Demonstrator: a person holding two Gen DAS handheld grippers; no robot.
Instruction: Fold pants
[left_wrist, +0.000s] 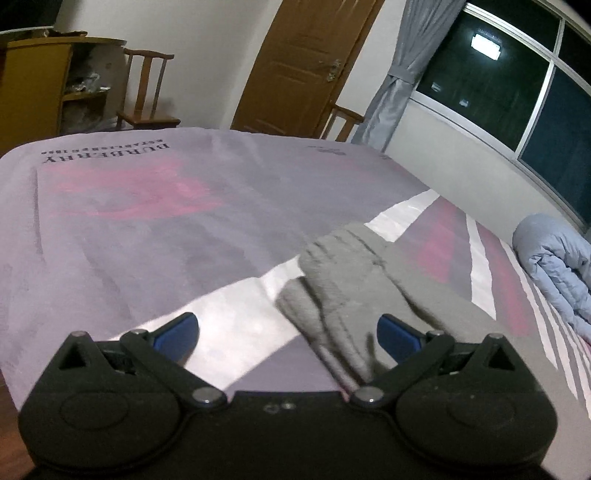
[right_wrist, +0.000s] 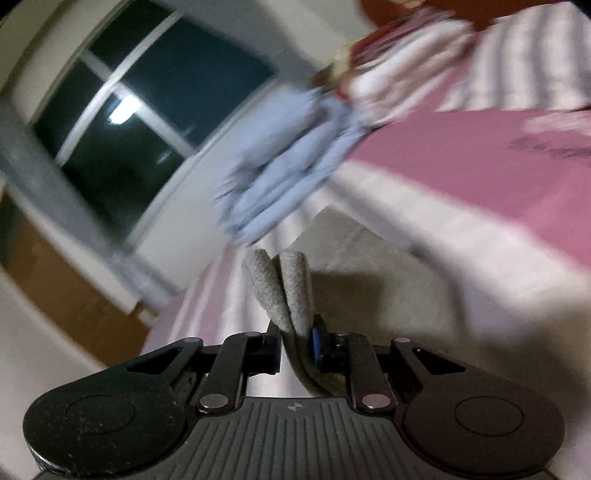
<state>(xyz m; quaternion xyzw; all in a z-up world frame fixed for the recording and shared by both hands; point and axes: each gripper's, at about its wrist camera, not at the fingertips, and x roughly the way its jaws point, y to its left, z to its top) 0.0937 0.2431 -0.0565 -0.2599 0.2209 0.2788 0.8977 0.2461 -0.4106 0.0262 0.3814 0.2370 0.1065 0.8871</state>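
Grey knit pants (left_wrist: 343, 273) lie bunched on the bed (left_wrist: 147, 229), on its pink and lilac cover with white stripes. Over on the left, the left gripper (left_wrist: 288, 332) hangs just above that cover with its blue-padded fingers (left_wrist: 177, 332) spread wide and nothing pinched; the crumpled cloth sits ahead of it, trailing back toward the right-hand finger. Further right, the right gripper (right_wrist: 297, 347) is pressed together on a doubled fold of the pants (right_wrist: 291, 291), which pokes out past its tips, the rest of the cloth sagging below. Beyond it a pale blue quilt (right_wrist: 273, 177) is rolled up near the window (right_wrist: 147, 122)
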